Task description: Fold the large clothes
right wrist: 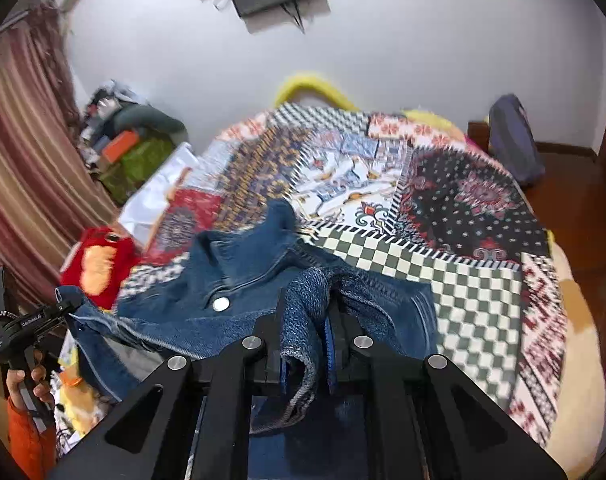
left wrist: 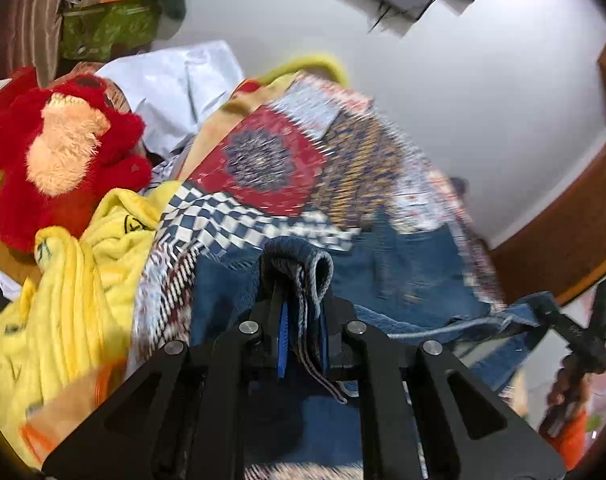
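Observation:
A blue denim garment [right wrist: 239, 276] with a silver button lies bunched on the patchwork bedspread [right wrist: 475, 292]; it also shows in the left wrist view [left wrist: 407, 276]. My left gripper [left wrist: 301, 300] is shut on a folded denim edge and holds it above the bed. My right gripper [right wrist: 307, 312] is shut on another denim edge, the cloth draped between its fingers. Each gripper shows in the other's view, the right one [left wrist: 543, 304] and the left one [right wrist: 65, 300], with the denim stretched between them.
A red plush toy [left wrist: 63, 152] and a yellow blanket [left wrist: 75, 292] lie left of the garment. White cloth [left wrist: 175, 84] and a cluttered pile [right wrist: 131, 148] stand by the striped curtain [right wrist: 19, 184]. A wooden bed frame [left wrist: 563, 240] and white wall bound the far side.

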Demonstrator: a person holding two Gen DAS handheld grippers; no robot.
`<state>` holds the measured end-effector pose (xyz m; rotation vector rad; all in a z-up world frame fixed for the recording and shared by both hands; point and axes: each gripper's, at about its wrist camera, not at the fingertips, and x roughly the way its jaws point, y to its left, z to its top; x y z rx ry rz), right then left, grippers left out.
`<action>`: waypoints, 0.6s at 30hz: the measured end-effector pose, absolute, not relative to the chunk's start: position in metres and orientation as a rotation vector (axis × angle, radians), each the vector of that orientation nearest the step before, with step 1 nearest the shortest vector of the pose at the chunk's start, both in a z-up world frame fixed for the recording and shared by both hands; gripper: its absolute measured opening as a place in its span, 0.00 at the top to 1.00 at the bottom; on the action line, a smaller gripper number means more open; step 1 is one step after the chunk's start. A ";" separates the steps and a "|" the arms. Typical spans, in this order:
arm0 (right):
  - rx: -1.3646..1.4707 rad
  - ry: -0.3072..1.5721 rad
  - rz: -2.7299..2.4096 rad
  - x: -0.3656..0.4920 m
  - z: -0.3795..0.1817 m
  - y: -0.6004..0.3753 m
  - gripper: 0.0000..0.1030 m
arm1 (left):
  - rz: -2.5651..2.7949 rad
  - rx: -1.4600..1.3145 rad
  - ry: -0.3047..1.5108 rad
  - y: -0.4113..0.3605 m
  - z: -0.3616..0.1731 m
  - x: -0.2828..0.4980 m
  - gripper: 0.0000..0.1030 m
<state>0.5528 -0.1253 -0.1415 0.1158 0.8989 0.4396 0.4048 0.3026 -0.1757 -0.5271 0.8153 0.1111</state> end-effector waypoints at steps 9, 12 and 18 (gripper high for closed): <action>0.174 1.076 0.447 0.611 -0.235 -0.129 0.89 | 0.156 -0.541 0.969 0.315 -0.269 0.451 0.83; 0.267 1.111 0.512 0.616 -0.239 -0.146 0.89 | 0.145 -0.536 0.962 0.317 -0.272 0.450 0.83; 0.237 1.115 0.574 0.604 -0.214 -0.156 0.87 | 0.167 -0.420 1.000 0.304 -0.267 0.456 0.83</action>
